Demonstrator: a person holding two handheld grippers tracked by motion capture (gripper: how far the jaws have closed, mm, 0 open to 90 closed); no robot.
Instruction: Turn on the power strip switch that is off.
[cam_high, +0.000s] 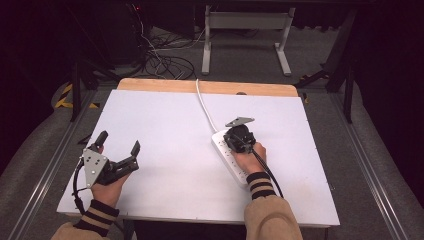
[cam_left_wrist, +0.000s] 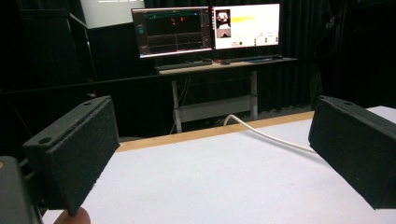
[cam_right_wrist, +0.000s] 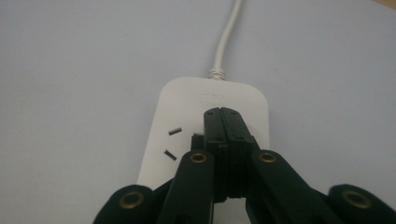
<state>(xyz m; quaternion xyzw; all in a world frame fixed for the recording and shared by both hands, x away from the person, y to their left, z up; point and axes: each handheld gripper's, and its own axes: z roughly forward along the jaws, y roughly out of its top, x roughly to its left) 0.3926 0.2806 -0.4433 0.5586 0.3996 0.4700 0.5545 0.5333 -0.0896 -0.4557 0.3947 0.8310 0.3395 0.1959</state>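
Note:
A white power strip (cam_high: 225, 152) lies on the white table (cam_high: 165, 125), right of centre, and its white cable (cam_high: 205, 107) runs off over the far edge. My right gripper (cam_high: 234, 137) is over the strip's cable end, held by a hand. In the right gripper view its jaws are pressed together, and the shut right gripper (cam_right_wrist: 222, 114) rests its tips on the strip's face (cam_right_wrist: 187, 107), just right of a socket's slots. I see nothing between the jaws. My left gripper (cam_high: 119, 142) is open at the table's left, above bare surface, its gap (cam_left_wrist: 210, 154) empty.
A wooden strip (cam_high: 200, 86) borders the table's far edge. Beyond it stands a desk frame (cam_high: 245, 20) with loose cables on the floor. The left gripper view shows two lit monitors (cam_left_wrist: 205, 28) on that desk. Metal rails run along both sides of the table.

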